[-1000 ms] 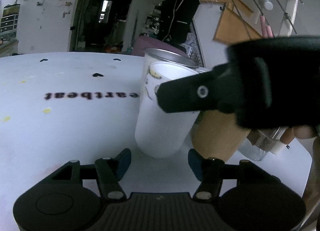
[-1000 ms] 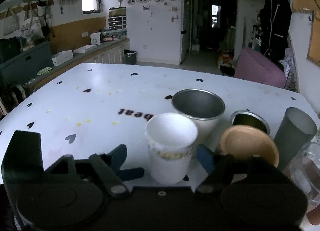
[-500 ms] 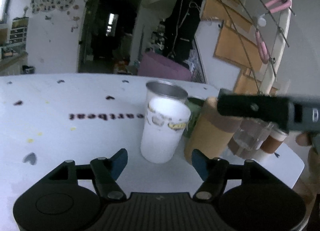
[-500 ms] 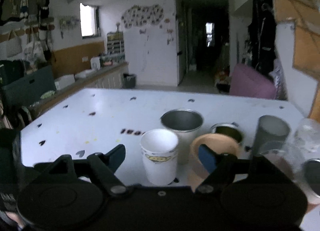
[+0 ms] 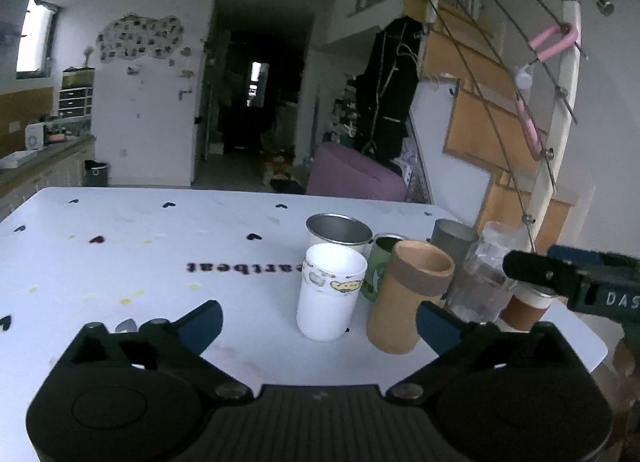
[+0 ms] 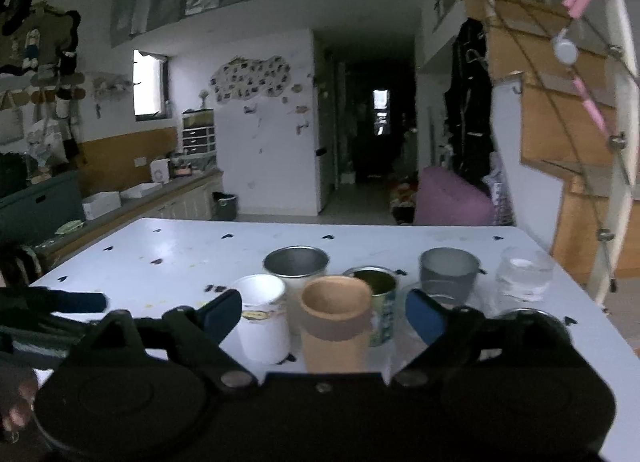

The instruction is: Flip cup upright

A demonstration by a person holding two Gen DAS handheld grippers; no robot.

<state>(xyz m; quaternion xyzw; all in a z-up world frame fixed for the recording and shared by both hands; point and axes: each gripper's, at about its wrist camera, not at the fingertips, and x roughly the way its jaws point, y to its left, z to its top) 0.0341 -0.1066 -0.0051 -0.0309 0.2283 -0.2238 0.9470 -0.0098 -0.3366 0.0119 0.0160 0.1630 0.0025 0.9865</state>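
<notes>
Both tongs (image 5: 318, 322) (image 6: 324, 314) withdrew; table (image 5: 160, 246) print reads "artbeat".

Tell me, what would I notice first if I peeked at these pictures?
A huddle of cups standing open side up near the right end of the white table: a white paper cup in front, a tan cup beside it, and a shiny metal cup behind. Low in each view, a black hand-held gripper with blue fingertips, the left hand-held gripper and right hand-held gripper, gapes open, holding nothing.
</notes>
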